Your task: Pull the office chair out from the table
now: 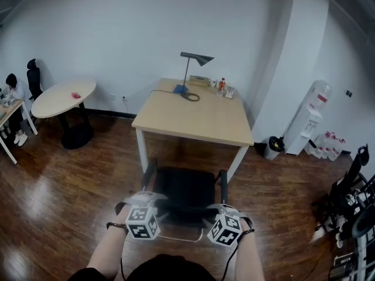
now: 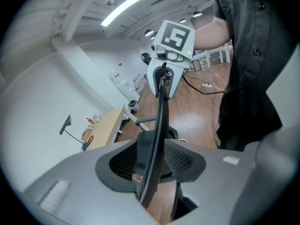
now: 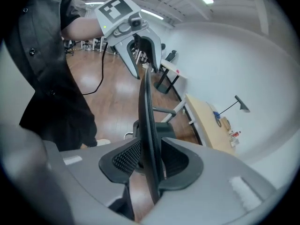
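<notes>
The black office chair stands on the wood floor just in front of the light wooden table, its seat out from under the tabletop. My two grippers sit at the top of its backrest, the left gripper at the left corner and the right gripper at the right corner. In the left gripper view the thin backrest edge runs between the jaws of the left gripper, with gaps beside it. The right gripper likewise straddles the backrest edge without pressing on it.
A desk lamp and small bottles stand at the table's far end. A round table and a seated person are at the left. At the right are a water dispenser, a bin and dark equipment.
</notes>
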